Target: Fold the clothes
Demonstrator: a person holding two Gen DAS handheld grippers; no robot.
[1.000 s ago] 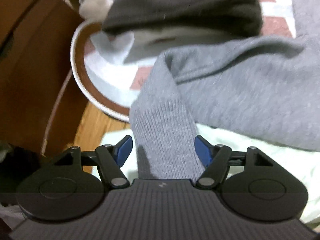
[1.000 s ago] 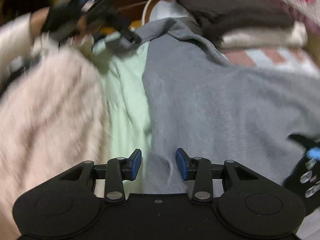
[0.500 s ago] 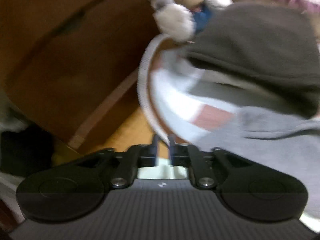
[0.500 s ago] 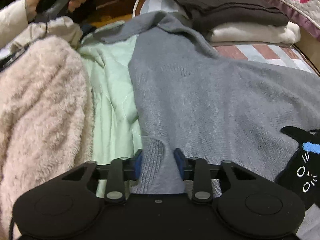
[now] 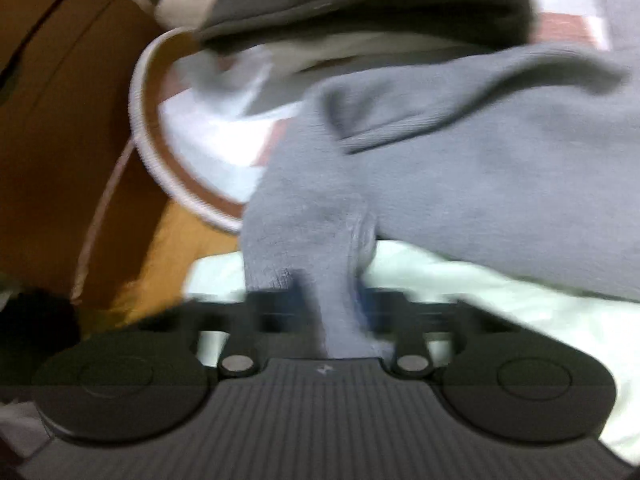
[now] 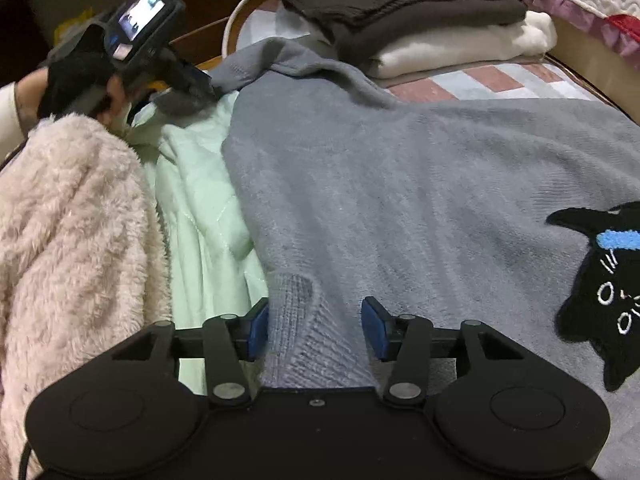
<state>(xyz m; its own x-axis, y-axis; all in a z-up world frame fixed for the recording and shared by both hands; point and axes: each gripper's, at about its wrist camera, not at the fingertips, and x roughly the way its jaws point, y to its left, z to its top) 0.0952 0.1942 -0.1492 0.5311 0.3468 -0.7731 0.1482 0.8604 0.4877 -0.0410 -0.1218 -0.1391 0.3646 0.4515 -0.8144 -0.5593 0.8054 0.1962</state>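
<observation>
A grey knit sweater point(image 6: 400, 184) with a black cat patch point(image 6: 600, 288) lies spread across the bed. Its sleeve point(image 5: 312, 240) runs toward my left gripper point(image 5: 328, 304). The jaws there are closing and the blurred pads pinch the cuff. The right wrist view shows that left gripper point(image 6: 200, 88) at the far left, held by a gloved hand point(image 6: 76, 80), at the sleeve's end. My right gripper point(image 6: 316, 320) sits at the sweater's ribbed hem point(image 6: 312, 344). Its jaws are opening with the hem lying loose between them.
A pale green garment point(image 6: 200, 216) and a fluffy pink one point(image 6: 68, 220) lie left of the sweater. A folded dark brown garment point(image 6: 400, 4) rests on a folded white one point(image 6: 460, 48) at the back. The checked bed cover point(image 6: 480, 80) and wooden furniture point(image 5: 60, 120) border the area.
The left gripper swung off toward the wooden furniture, came back and closed on the sleeve cuff. The right gripper had pinched the hem half a second ago and has now spread its jaws.
</observation>
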